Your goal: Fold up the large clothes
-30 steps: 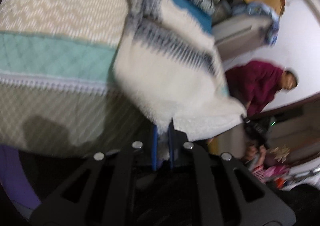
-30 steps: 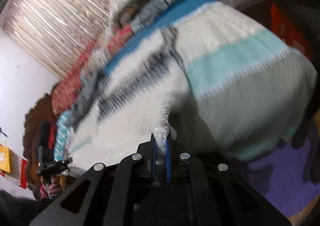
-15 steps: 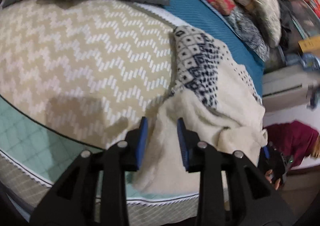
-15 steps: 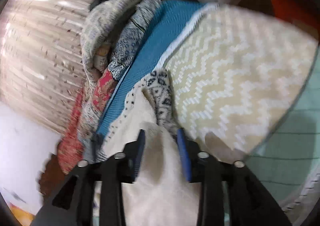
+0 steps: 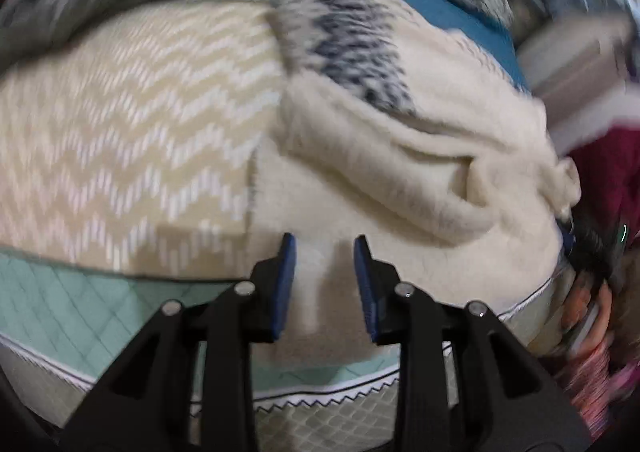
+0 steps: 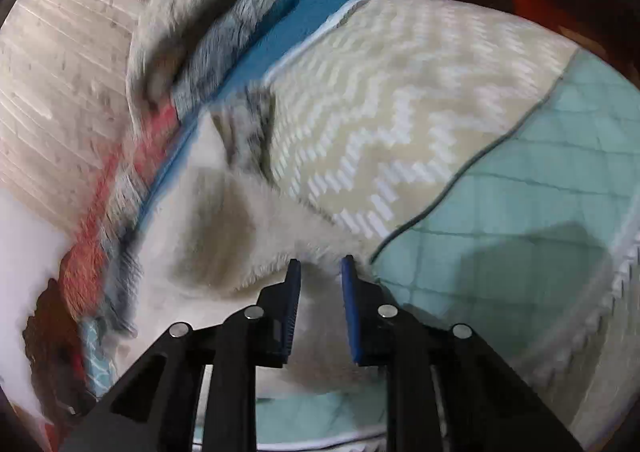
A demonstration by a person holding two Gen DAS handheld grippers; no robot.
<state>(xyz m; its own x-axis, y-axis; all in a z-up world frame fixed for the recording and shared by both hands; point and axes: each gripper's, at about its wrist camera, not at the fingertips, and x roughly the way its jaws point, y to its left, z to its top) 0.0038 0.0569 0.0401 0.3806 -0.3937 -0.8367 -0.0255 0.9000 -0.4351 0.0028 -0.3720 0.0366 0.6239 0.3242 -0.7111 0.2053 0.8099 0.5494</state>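
Two hand-held grippers, left (image 5: 323,248) and right (image 6: 320,272), jaws apart, level over cream fleece garment (image 5: 420,156), gripping nothing

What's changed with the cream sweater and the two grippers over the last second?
Both grippers let go. The left gripper and right gripper, each shut on a sweater edge a second ago, now have jaws apart. The sweater, held up then, lies folded over itself on the bed cover. The bed cover stayed as it was.

Each claw (image 5: 324,252) (image 6: 320,272) has black angular arms, silver round screws and ridged blue pads (image 5: 285,288).
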